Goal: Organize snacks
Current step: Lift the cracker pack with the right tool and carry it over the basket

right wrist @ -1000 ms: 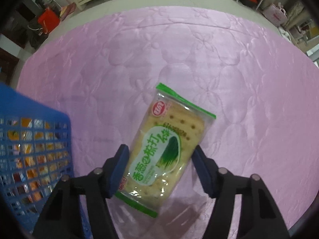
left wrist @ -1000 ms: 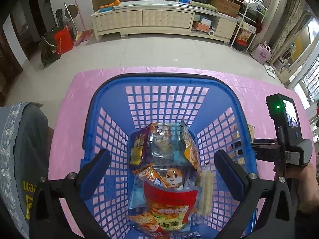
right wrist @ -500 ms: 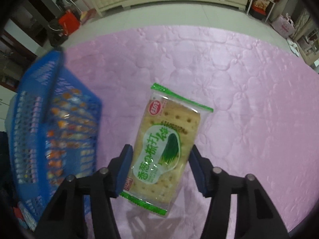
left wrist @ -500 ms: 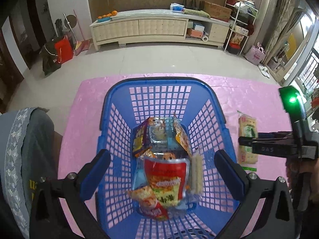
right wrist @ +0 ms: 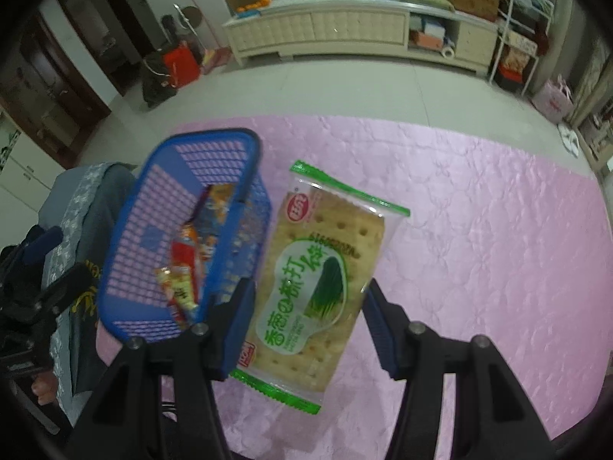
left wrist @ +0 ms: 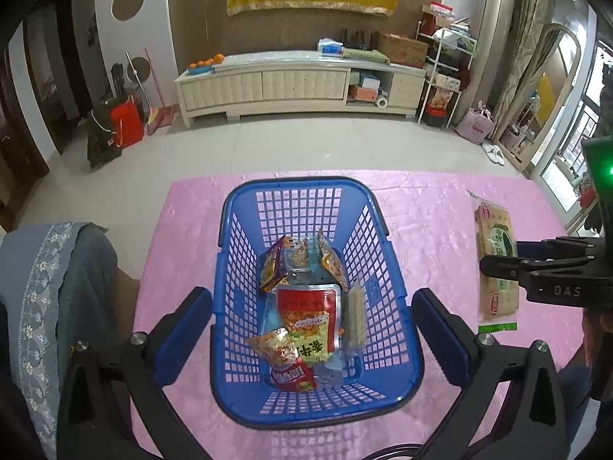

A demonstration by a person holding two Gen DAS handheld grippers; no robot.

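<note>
Right hand-held gripper point(right wrist: 308, 318) is clamping the cracker packet point(right wrist: 322, 280) above the pink desk point(right wrist: 479, 230), just right of the blue basket point(right wrist: 184, 161). Left hand-held gripper point(left wrist: 312, 318) is hanging over the basket, jaws spread wide and empty. Open desk is lying toward the right edge.

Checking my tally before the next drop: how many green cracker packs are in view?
1: the cracker pack is clamped in the right gripper, right of the blue basket. Others could be hidden among the basket's snacks.
</note>
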